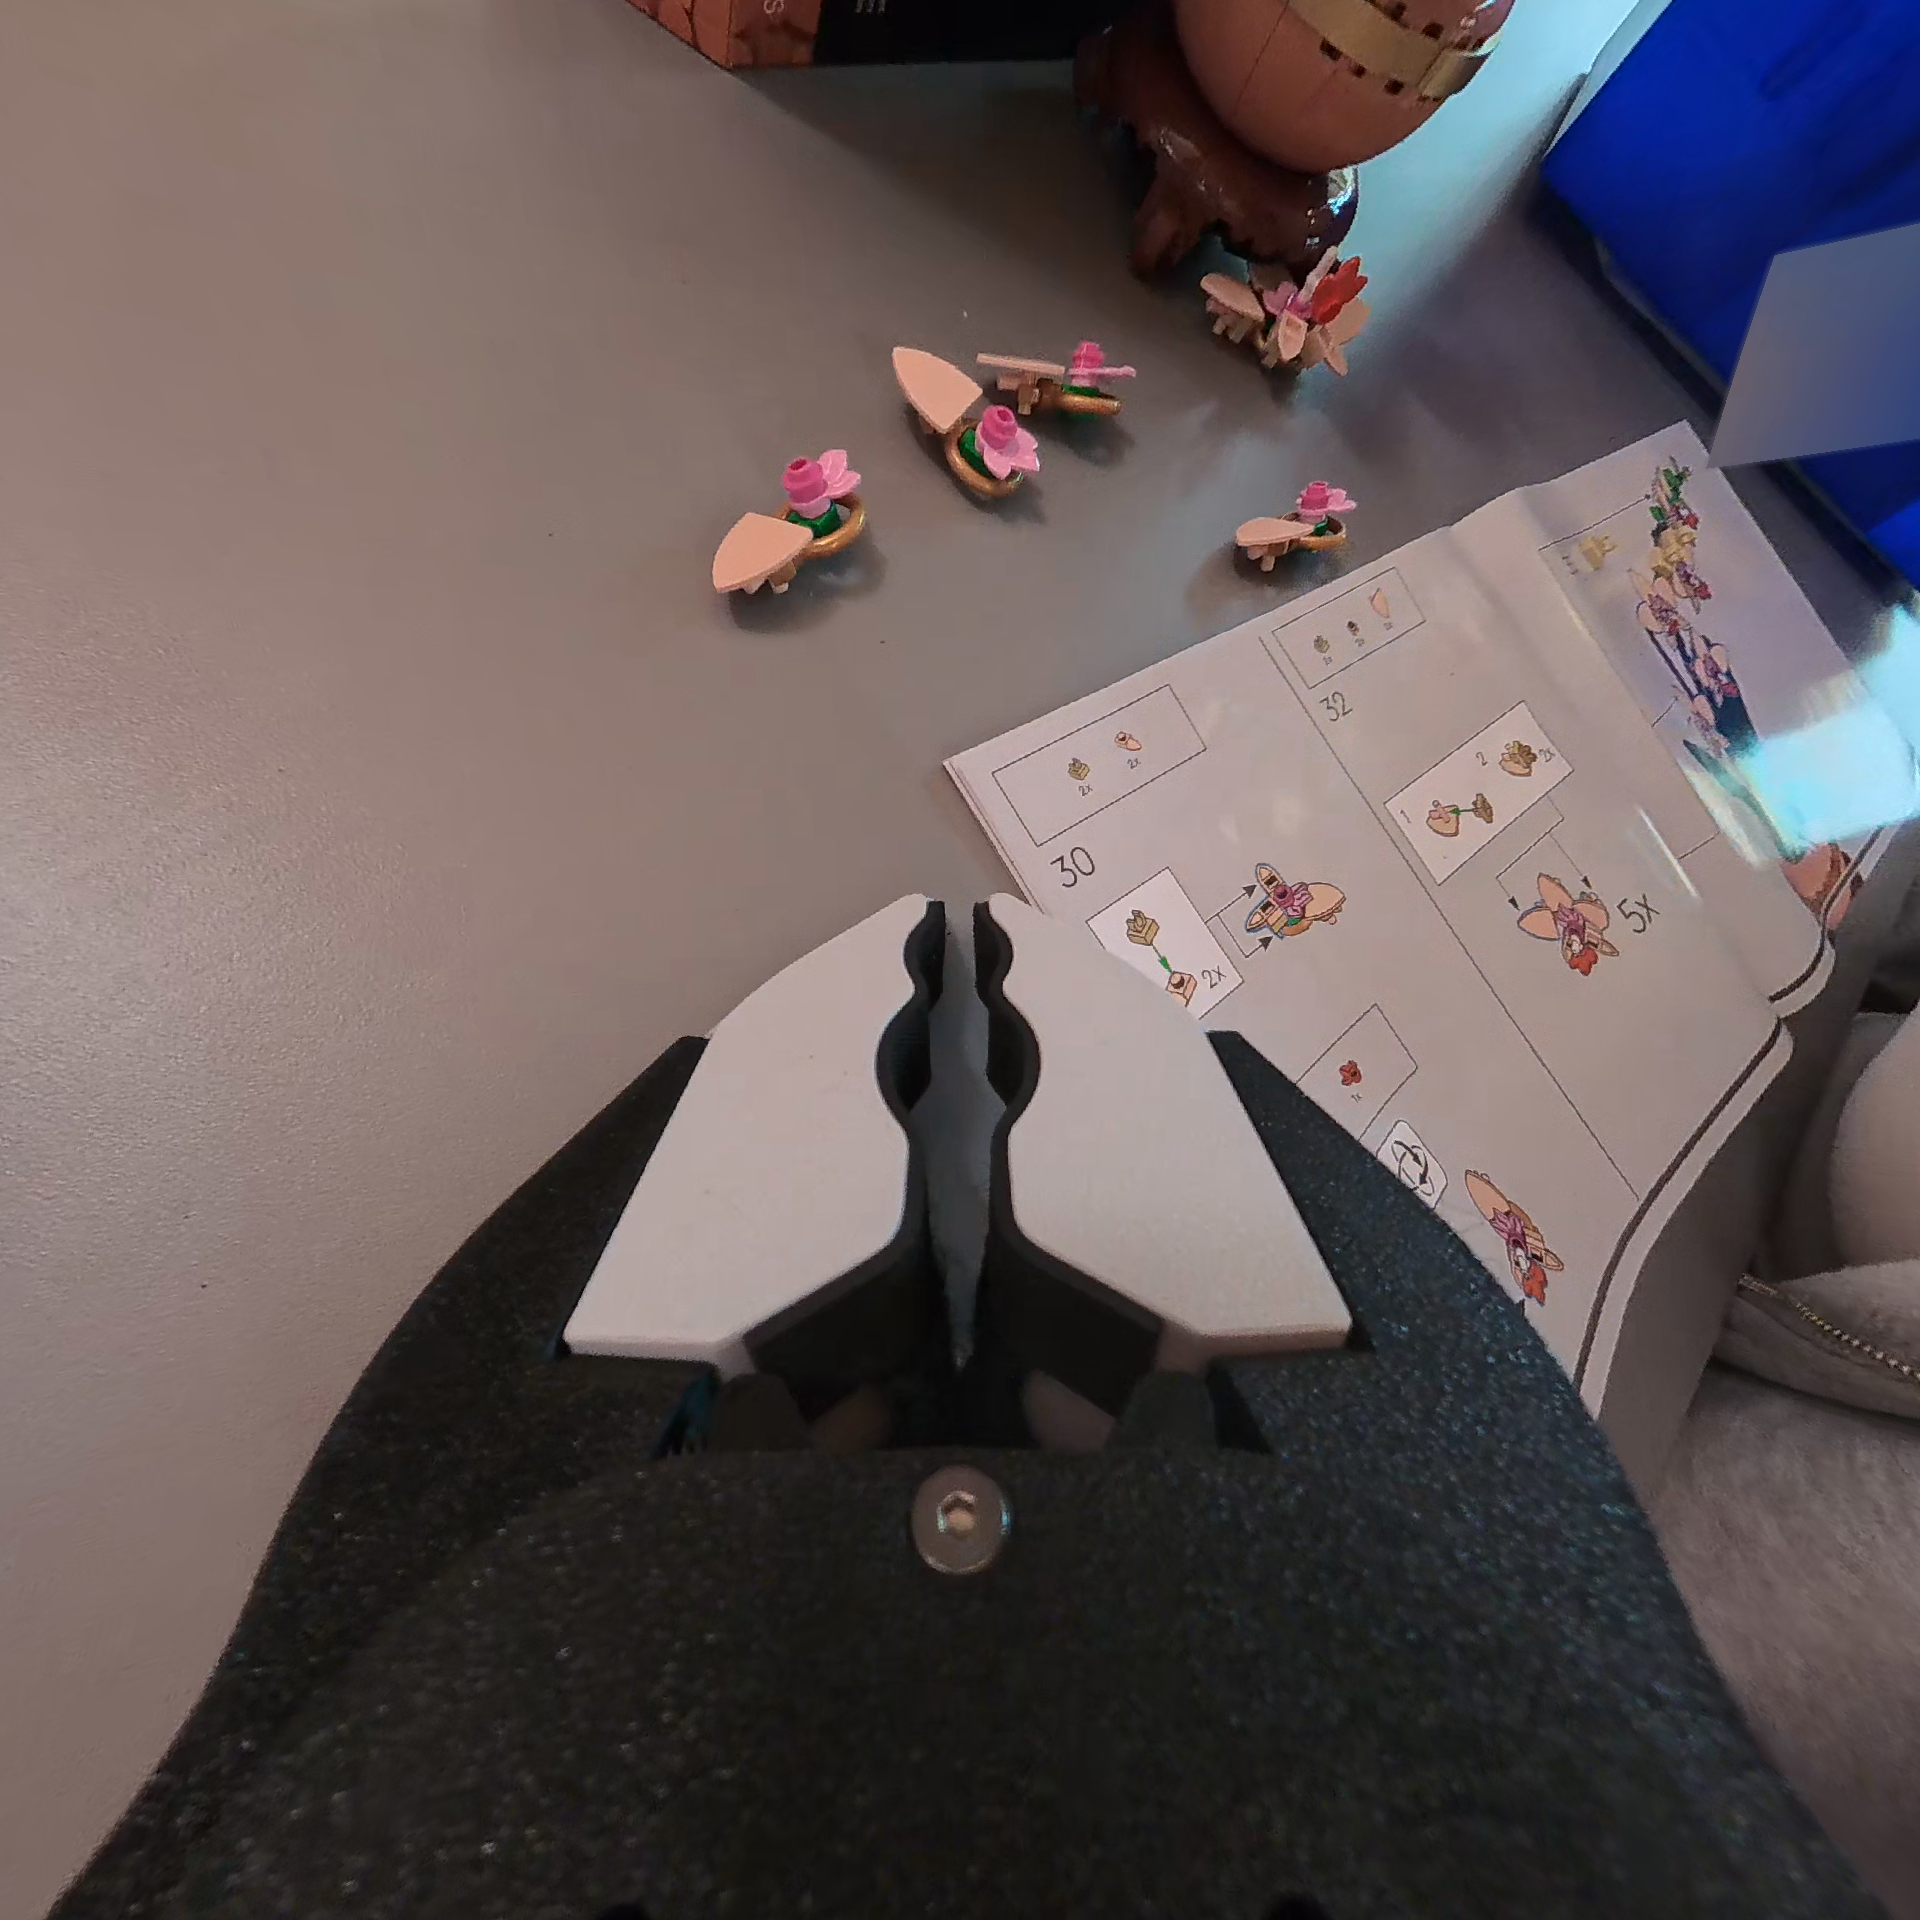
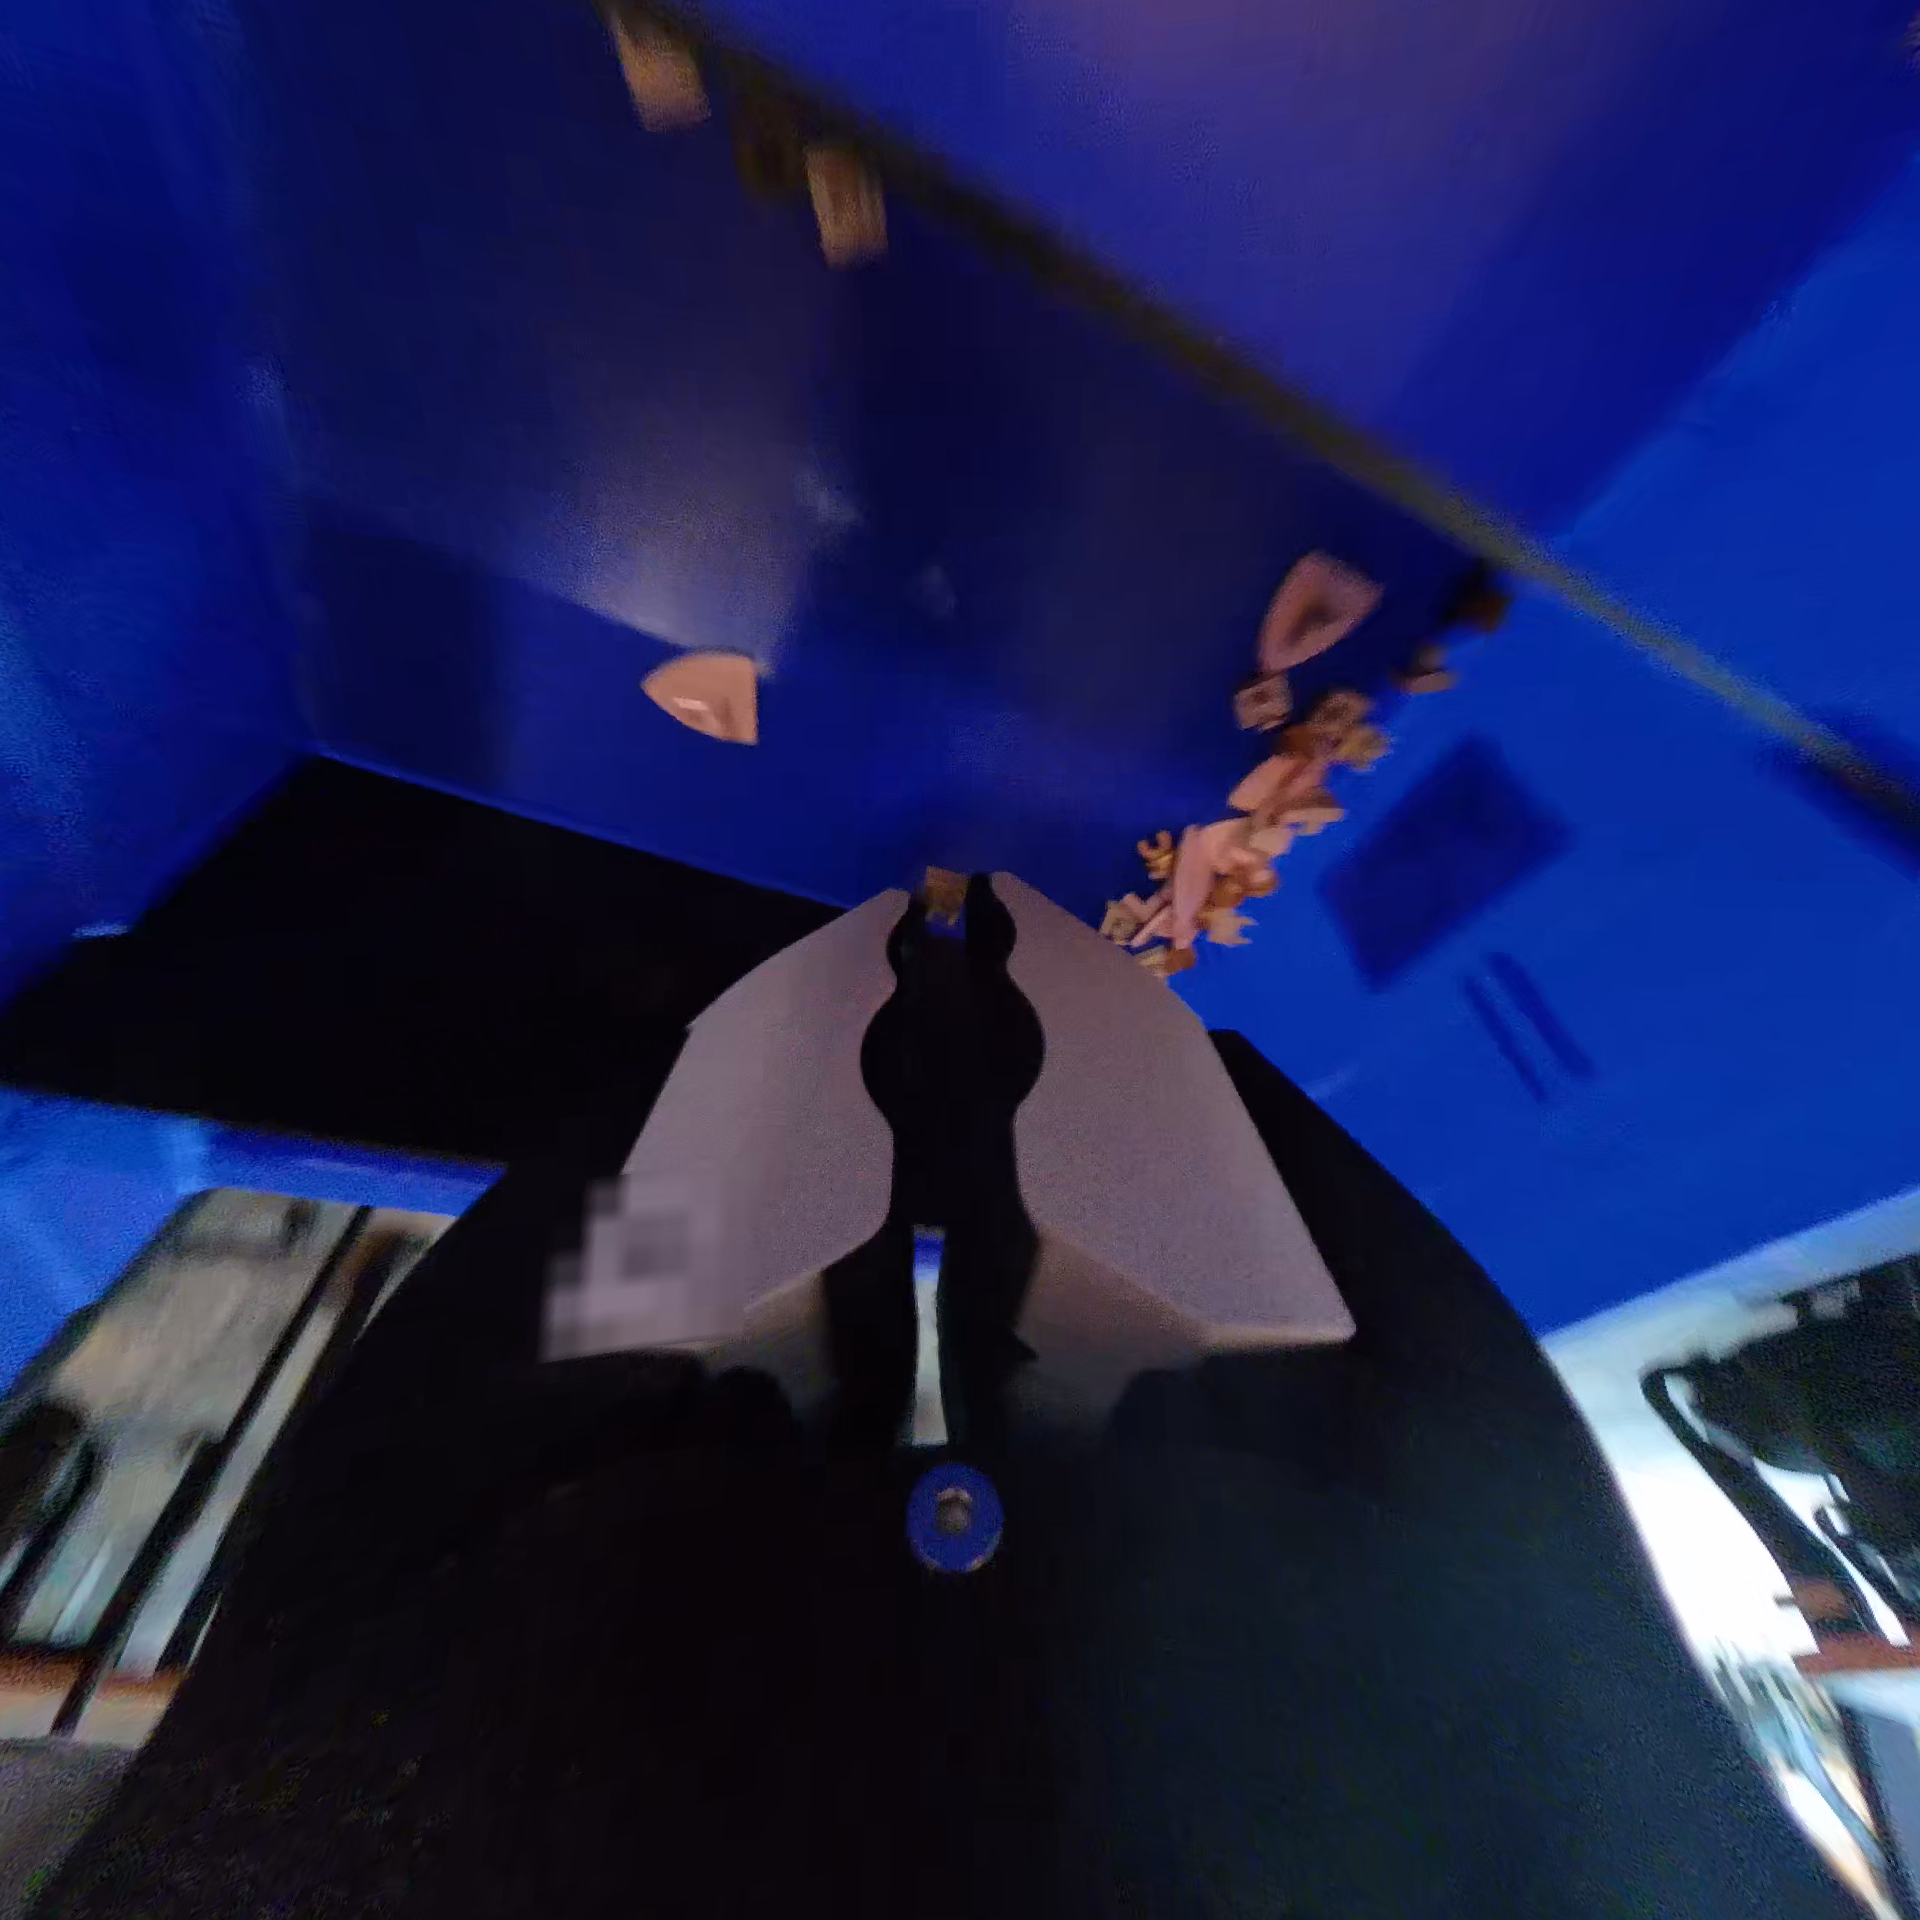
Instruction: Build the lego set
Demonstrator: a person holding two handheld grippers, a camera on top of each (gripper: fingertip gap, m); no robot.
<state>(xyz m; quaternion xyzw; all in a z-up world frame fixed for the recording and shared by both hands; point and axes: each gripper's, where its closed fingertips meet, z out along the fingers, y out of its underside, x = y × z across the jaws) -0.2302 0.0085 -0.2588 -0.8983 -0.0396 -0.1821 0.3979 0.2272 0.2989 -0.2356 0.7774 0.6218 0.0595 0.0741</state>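
My left gripper [image 1: 960,914] hovers over the grey table [image 1: 416,831], closed to a narrow slit with nothing between the fingertips. It is beside the corner of an open instruction booklet [image 1: 1455,883]. Ahead of it lie several small flower builds with pink blossoms, peach petals and gold rings [image 1: 792,525] [image 1: 971,416] [image 1: 1294,525]. My right gripper [image 2: 943,902] is inside a blue bin [image 2: 520,364], shut on a small tan brick piece [image 2: 943,894] at its fingertips. A heap of tan and peach pieces [image 2: 1236,831] lies to its right, and a lone peach petal [image 2: 707,694] to its left.
A brown and peach egg-shaped model on a dark stand [image 1: 1278,114] stands at the far side, with a fuller flower cluster [image 1: 1288,312] in front of it. The blue bin [image 1: 1745,208] sits at the right of the table. Grey fabric [image 1: 1818,1351] lies at the right edge. The left gripper's tips are roughly 55 centimeters from the right gripper's.
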